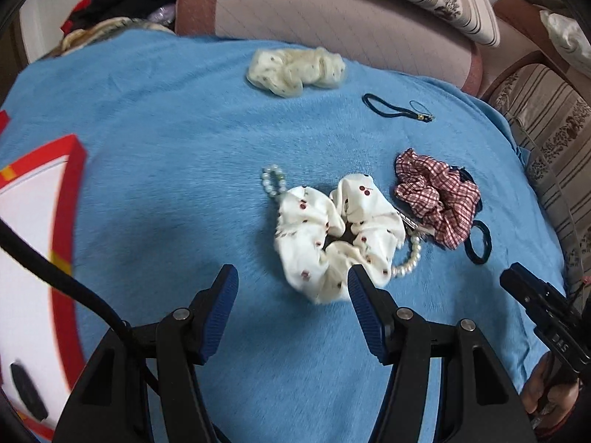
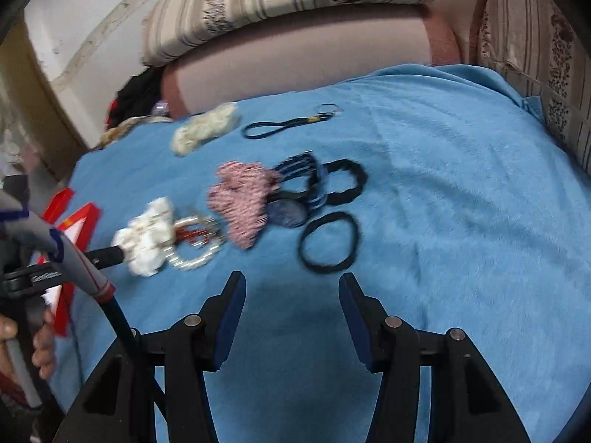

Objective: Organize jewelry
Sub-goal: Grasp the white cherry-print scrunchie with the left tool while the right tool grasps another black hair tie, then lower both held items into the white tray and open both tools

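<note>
Blue blanket [image 1: 166, 118] covered surface, sofa [image 1: 332, 11] behind. Red-edged box [image 1: 68, 192] sat at left edge, no jewelry seen inside it. Left tool [image 1: 291, 288] wide, empty, right finger touching cherry scrunchie [image 1: 332, 232]. Right tool [image 2: 291, 295] wide, empty, above bare blanket. Plaid scrunchie [image 1: 436, 199], cream scrunchie [image 1: 295, 70], black ties [image 2: 328, 241], pearl bracelet [image 1: 406, 262] lay scattered: sorting judged barely begun.

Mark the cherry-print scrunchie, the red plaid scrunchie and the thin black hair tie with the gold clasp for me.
cherry-print scrunchie [image 1: 336, 236]: left wrist view, on its white fabric ring.
red plaid scrunchie [image 1: 437, 193]: left wrist view, middle of the ruffled cloth.
thin black hair tie [image 1: 388, 106]: left wrist view, on the cord left of the clasp.
</note>
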The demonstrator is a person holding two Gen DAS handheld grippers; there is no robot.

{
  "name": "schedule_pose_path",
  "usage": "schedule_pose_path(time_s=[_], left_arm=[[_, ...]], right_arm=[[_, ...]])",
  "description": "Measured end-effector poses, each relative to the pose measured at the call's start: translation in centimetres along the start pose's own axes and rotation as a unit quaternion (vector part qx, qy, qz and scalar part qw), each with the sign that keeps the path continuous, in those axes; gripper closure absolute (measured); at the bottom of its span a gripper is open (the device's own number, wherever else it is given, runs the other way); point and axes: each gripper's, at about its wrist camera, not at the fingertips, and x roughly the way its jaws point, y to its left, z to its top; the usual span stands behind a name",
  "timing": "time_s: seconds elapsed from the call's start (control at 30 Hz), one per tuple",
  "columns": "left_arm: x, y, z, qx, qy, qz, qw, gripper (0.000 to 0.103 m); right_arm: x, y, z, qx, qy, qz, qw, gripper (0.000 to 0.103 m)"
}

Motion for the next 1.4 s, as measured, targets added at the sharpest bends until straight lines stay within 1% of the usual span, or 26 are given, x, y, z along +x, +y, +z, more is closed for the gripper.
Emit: schedule_pose_path(time_s=[0.23,0.27,0.3,0.33,0.37,0.4,0.43,0.47,0.57,0.7,0.77,0.87,0.93,1.0,1.03,1.1,1.17,1.27,1.4], left_arm=[[2.1,-0.2,0.5,-0.014,0.019,-0.025,0.9994,0.043],[2.2,-0.3,0.5,-0.014,0.02,-0.024,0.9994,0.056],[2.3,-0.3,0.5,-0.014,0.022,-0.022,0.9994,0.08],[2.4,-0.4,0.5,-0.014,0.029,-0.029,0.999,0.09],[2.3,-0.4,0.5,-0.018,0.035,-0.041,0.9984,0.095],[2.0,-0.6,0.5,-0.019,0.033,-0.04,0.9985,0.096],[1.6,-0.7,0.4,-0.015,0.028,-0.037,0.9988,0.096],[0.9,-0.8,0.4,-0.009,0.021,-0.034,0.9991,0.096],[-1.5,-0.8,0.2,-0.006,0.003,-0.045,0.9989,0.096],[-5.7,-0.1,-0.3,0.001,-0.03,-0.046,0.9985,0.096],[-8.1,1.0,-0.7,0.001,-0.048,-0.045,0.9978,0.096],[-11.1,3.1,-1.3,-0.005,-0.068,-0.033,0.9971,0.096],[-12.9,5.0,-1.7,-0.011,-0.08,-0.018,0.9965,0.096],[-14.7,7.5,-2.2,-0.019,-0.095,0.014,0.9952,0.096],[-15.3,8.6,-2.4,-0.022,-0.098,0.025,0.9946,0.096],[-16.4,11.7,-2.7,-0.043,-0.101,0.05,0.9927,0.096],[-16.8,15.0,-3.0,-0.068,-0.094,0.071,0.9907,0.096],[-16.8,19.2,-3.2,-0.09,-0.086,0.104,0.9868,0.096],[-15.6,24.2,-3.0,-0.12,-0.071,0.126,0.9822,0.096]], right_arm=[[3.1,-0.7,0.8,0.013,0.017,-0.017,1.0,0.047],[3.6,-0.6,0.9,0.012,0.018,-0.019,1.0,0.054],[4.0,-0.7,0.9,0.012,0.021,-0.021,0.999,0.069],[4.3,-0.7,0.9,0.01,0.021,-0.025,0.999,0.076],[4.3,-0.7,0.9,0.011,0.02,-0.024,0.999,0.086],[4.2,-0.8,0.9,0.013,0.02,-0.019,1.0,0.094],[4.1,-0.8,0.8,0.015,0.022,-0.015,1.0,0.097],[3.6,-0.7,0.7,0.013,0.019,-0.014,1.0,0.097],[2.2,-0.2,0.5,0.003,0.01,-0.011,1.0,0.098],[-0.1,1.0,0.2,-0.012,-0.002,-0.002,1.0,0.098],[-1.6,2.2,0.1,-0.024,-0.009,0.007,1.0,0.098],[-3.0,4.1,0.2,-0.042,-0.016,0.022,0.999,0.098],[-3.9,6.2,0.3,-0.058,-0.021,0.038,0.997,0.098],[-4.3,8.5,0.5,-0.071,-0.02,0.06,0.995,0.098],[-4.4,9.4,0.4,-0.076,-0.018,0.068,0.995,0.098],[-4.2,12.4,0.5,-0.094,-0.011,0.094,0.991,0.098],[-3.7,15.4,0.6,-0.109,-0.002,0.113,0.988,0.098],[-2.6,20.5,0.6,-0.137,0.015,0.143,0.98,0.098],[-0.4,27.9,0.2,-0.184,0.031,0.17,0.968,0.098]])
